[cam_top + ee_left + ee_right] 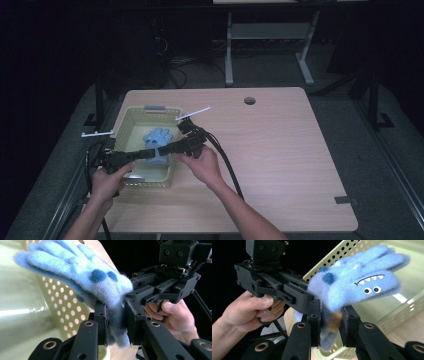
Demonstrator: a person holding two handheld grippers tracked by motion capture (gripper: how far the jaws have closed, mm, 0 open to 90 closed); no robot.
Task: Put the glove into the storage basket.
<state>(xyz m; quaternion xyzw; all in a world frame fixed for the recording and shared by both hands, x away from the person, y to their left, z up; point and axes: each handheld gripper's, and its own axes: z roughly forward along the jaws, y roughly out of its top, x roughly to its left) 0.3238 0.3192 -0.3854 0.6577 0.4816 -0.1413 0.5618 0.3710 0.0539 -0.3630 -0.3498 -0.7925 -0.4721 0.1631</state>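
We have a fuzzy blue glove (159,138) with dark spots and a monster face held above the pale green perforated basket (131,118), which sits at the left side of the wooden table (280,150). Our left gripper (115,322) has its jaws clamped on the glove's cuff, and our right gripper (331,323) pinches the same cuff from the other side. Both hands (202,162) grip the handles near the basket's front edge.
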